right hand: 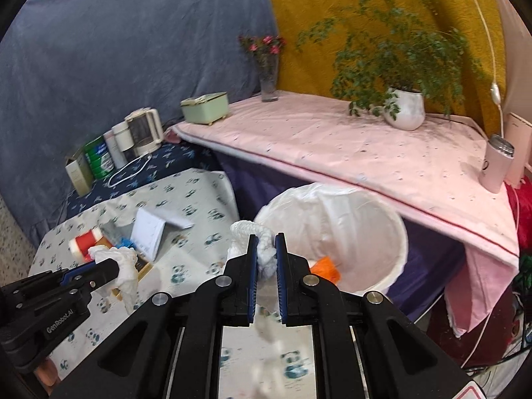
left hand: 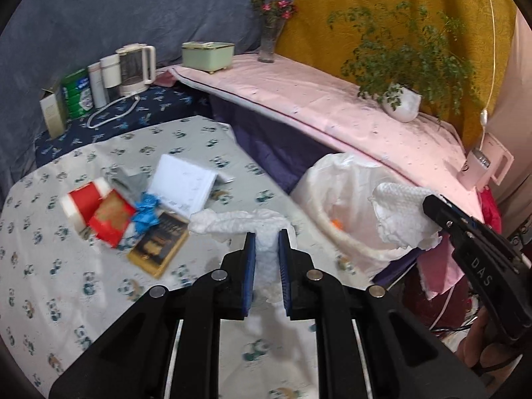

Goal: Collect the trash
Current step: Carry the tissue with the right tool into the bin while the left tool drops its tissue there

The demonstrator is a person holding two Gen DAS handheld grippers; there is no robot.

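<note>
Tissue wads (left hand: 232,222) (right hand: 262,249) clamped in both claws, left claw (left hand: 267,252) over the table's right edge, right claw (right hand: 266,259) near the lined bin (right hand: 395,232). Loose tails, could snag on the rim and miss.

Crumpled white tissue (left hand: 232,222) clamped aloft; second wad (right hand: 262,249) above lined bin (right hand: 395,229).

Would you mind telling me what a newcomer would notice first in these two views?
Each gripper pinches a crumpled white tissue: the left gripper over the panda-print table, the right gripper near the white-lined trash bin. Behind them, red cups and a blue glove litter the table.
</note>
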